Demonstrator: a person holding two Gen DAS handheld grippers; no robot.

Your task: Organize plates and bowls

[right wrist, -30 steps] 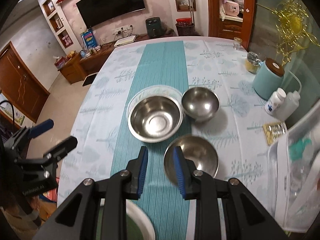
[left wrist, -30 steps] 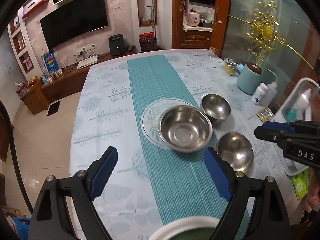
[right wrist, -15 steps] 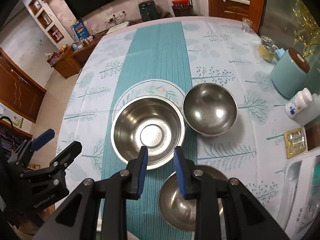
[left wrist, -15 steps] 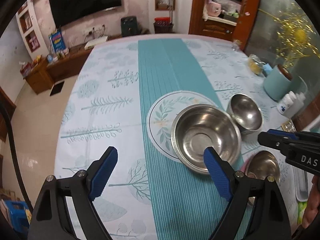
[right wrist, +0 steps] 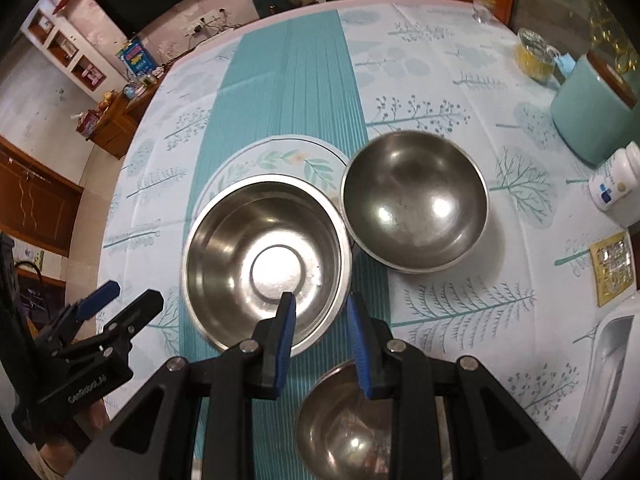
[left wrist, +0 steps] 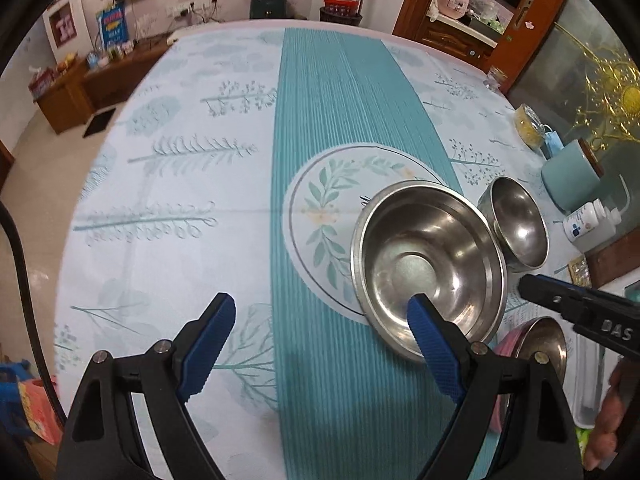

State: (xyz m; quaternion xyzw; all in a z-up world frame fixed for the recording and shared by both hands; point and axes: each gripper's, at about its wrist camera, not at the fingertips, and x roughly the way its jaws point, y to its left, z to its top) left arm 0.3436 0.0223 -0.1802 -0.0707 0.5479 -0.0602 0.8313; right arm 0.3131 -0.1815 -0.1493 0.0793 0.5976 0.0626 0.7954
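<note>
A large steel bowl [left wrist: 428, 264] [right wrist: 266, 264] sits on the near right part of a leaf-patterned plate [left wrist: 336, 216] [right wrist: 280, 160] on the teal runner. A rounder steel bowl [left wrist: 518, 224] [right wrist: 414, 200] stands right of it. A third steel bowl [right wrist: 352, 424] [left wrist: 540, 344] lies nearest, under my right gripper. My left gripper [left wrist: 316, 340] is wide open and empty, its right finger over the large bowl's near rim. My right gripper [right wrist: 320, 320] is partly open and empty, its jaws on either side of the large bowl's near right rim.
A teal canister [right wrist: 592, 120], a white pill bottle [right wrist: 616, 180], a glass jar [right wrist: 534, 54] and a white tray [right wrist: 612, 360] stand along the right side. The tablecloth [left wrist: 180, 184] lies bare on the left, ending at the table edge.
Both grippers have moved forward and lower toward the bowls. The right gripper has passed over the nearest bowl to the large bowl's rim. The bowls have not moved.
</note>
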